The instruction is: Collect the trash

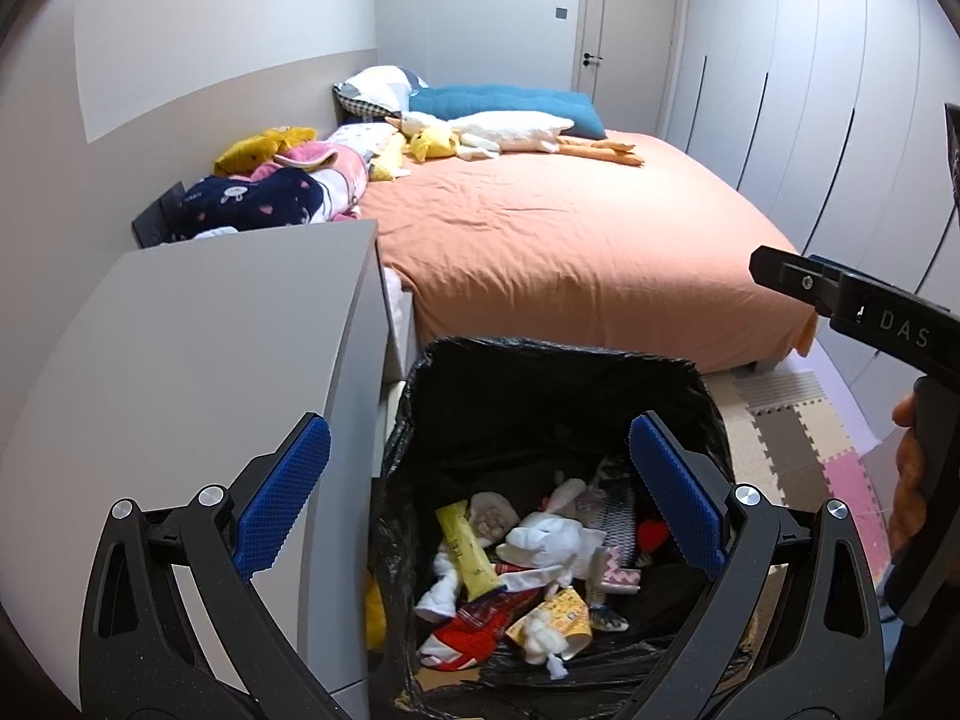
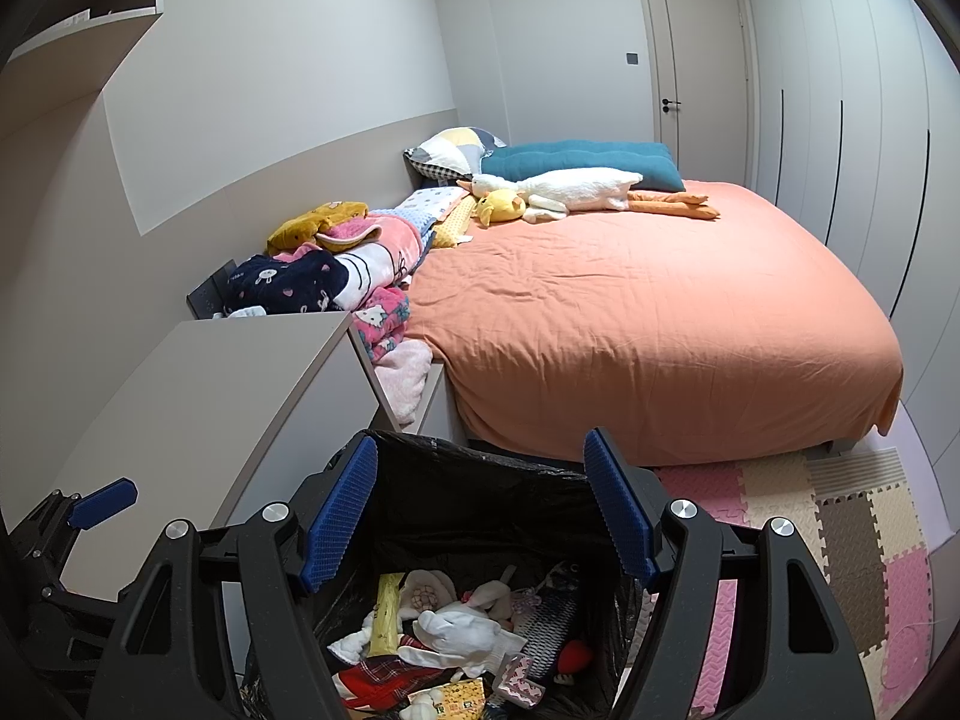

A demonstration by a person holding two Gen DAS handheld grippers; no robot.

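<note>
A trash bin lined with a black bag stands on the floor beside a grey cabinet; it also shows in the right wrist view. Inside lies mixed trash: white tissues, a yellow wrapper, red and patterned scraps, also seen from the right wrist. My left gripper is open and empty, held over the bin's mouth. My right gripper is open and empty, also above the bin. The right gripper's body shows at the right of the left wrist view. The left gripper's blue fingertip shows at the left of the right wrist view.
A grey cabinet stands left of the bin. A bed with an orange sheet lies behind, with folded clothes, pillows and a plush goose. Foam floor mats lie to the right. White wardrobes line the right wall.
</note>
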